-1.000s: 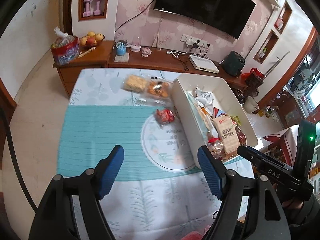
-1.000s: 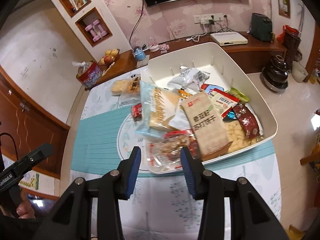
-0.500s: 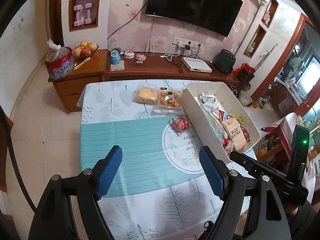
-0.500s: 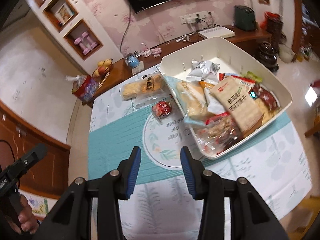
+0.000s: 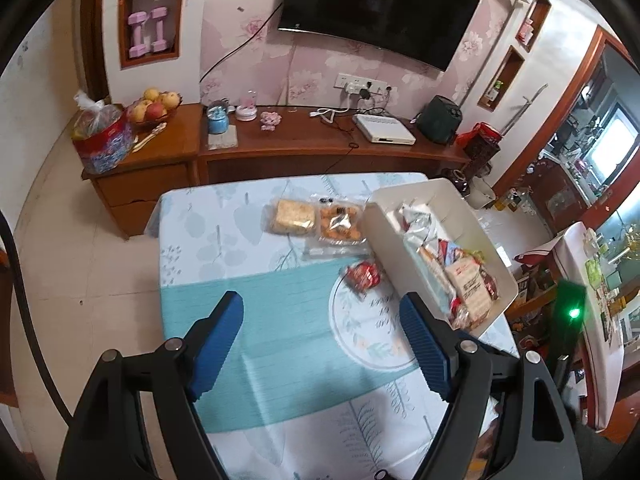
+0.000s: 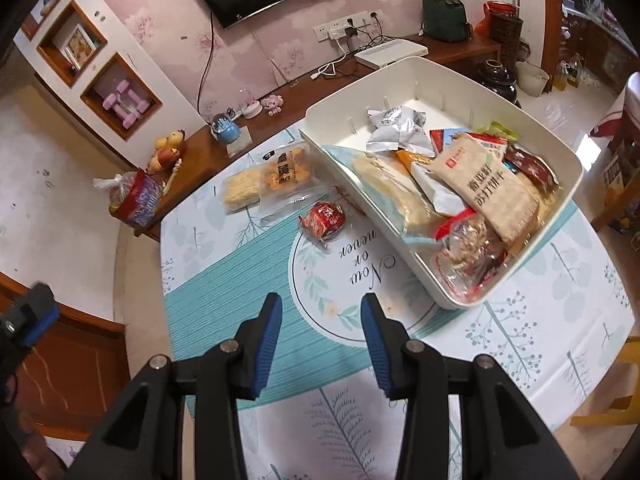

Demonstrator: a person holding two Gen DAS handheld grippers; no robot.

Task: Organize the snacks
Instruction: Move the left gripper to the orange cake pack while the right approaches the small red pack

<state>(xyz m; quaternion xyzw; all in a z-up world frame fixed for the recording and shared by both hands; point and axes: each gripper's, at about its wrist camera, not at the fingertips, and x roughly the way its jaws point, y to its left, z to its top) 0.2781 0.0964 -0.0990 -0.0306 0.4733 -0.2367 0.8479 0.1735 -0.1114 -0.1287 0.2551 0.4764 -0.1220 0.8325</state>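
Right wrist: white bin (image 6: 568,184), long axis diag, near-left to far-right.

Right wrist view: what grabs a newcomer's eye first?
The white bin, crammed with snack packets, sits at the table's right. Left of it on the tablecloth lie a small red packet and two clear-wrapped pastry packs. Both grippers hover open and empty.

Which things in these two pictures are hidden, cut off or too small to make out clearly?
- Left wrist view: the white bin shows its near wall, which hides the lower snacks.
- Right wrist view: the left gripper is cut off by the edge.
- Both views: the print on the small red packet is too small to read.
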